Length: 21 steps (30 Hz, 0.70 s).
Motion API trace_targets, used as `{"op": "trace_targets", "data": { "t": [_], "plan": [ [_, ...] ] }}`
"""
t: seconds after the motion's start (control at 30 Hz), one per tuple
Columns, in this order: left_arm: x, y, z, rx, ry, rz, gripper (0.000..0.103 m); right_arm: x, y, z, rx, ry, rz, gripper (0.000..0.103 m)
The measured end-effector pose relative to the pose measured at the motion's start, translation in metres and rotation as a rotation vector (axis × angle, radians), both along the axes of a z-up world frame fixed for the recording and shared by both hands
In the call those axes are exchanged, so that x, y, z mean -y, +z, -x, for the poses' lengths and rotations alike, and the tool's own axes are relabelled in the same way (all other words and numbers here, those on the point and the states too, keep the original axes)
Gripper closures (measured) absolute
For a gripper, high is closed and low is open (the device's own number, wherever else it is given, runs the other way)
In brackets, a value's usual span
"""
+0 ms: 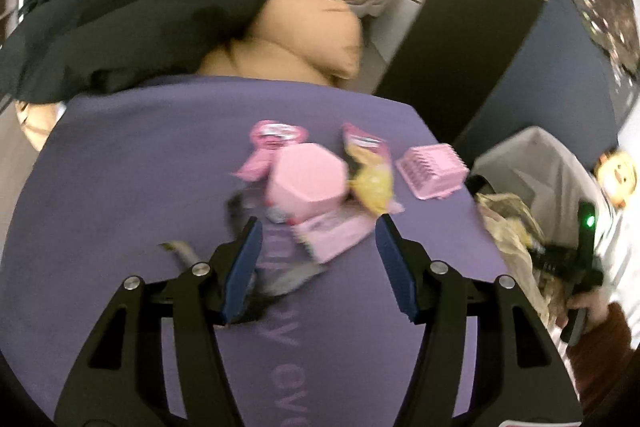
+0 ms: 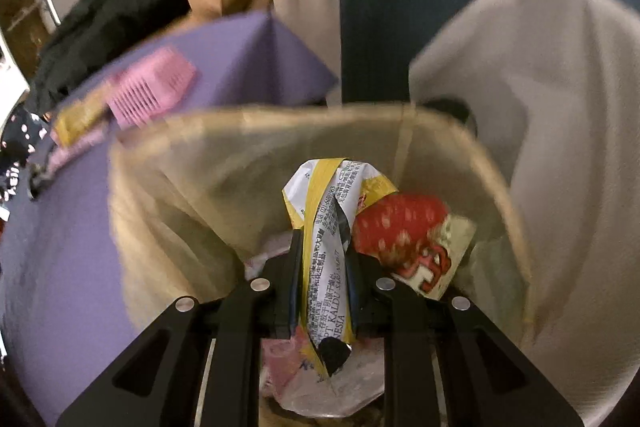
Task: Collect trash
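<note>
**Trash on purple table; one wrapper held over bin**

Hard to read: the left wrist view is motion-blurred, so print on the packets is illegible. A dark grey scrap [image 1: 280, 283] lies partly behind the left finger, its shape unclear. The bin's contents are a jumble in that view. In the right wrist view the bin floor is hidden behind the gripper body, and the table's near left part is cut off by the lens rim.

Count, table [image 1: 132, 179]:
- one pink hexagonal box [image 1: 306, 179], mid-table
- one pink bow-shaped wrapper [image 1: 272, 143], just behind the box
- one flat pink packet [image 1: 336, 233], touching the box's near side
- one yellow-and-pink snack bag [image 1: 366, 171], beside the box on the right
- one pink ribbed tray [image 1: 432, 171], near the right edge, apart from the rest

Count, bin [image 2: 168, 179], lined with a tan bag and standing off the table's right edge:
- one red strawberry-print packet [image 2: 404, 235]
- pale crumpled plastic beneath it, number uncertain

Grippers, two:
- left gripper [image 1: 318, 259]: jaws well apart with nothing gripped, hanging over the near side of the pile; the flat packet's edge lies between the fingertips.
- right gripper [image 2: 322, 267]: jaws nearly together, clamped on one white-and-yellow wrapper [image 2: 332, 207], held over the bin's mouth.

A black coat [image 1: 120, 7] and a tan cushion [image 1: 304, 35] lie beyond the table's far edge.
</note>
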<state>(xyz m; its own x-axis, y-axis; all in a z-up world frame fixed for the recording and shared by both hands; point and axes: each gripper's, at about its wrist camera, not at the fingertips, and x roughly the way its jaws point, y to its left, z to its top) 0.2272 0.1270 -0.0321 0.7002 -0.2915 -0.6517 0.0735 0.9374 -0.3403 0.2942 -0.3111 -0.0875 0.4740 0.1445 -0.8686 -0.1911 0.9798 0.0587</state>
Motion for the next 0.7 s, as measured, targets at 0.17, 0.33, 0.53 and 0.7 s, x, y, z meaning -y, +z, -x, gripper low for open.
{"op": "trace_targets", "data": {
  "t": [0.17,0.33,0.53,0.7],
  "plan": [
    [-0.025,-0.006,0.001,-0.011,0.044,0.015,0.047,0.007,-0.01,0.004,-0.03,-0.049,-0.013,0.068],
    [-0.037,-0.007,-0.002,-0.005,0.073,0.04,0.047,-0.003,0.008,0.016,0.013,-0.038,0.065,0.042],
    [-0.051,-0.015,-0.004,-0.02,0.101,0.06,0.047,-0.011,0.053,0.025,0.118,-0.061,0.113,0.041],
    [-0.064,-0.019,-0.002,-0.028,0.133,0.078,0.047,-0.028,0.088,0.027,0.203,-0.062,-0.013,0.034]
  ]
}}
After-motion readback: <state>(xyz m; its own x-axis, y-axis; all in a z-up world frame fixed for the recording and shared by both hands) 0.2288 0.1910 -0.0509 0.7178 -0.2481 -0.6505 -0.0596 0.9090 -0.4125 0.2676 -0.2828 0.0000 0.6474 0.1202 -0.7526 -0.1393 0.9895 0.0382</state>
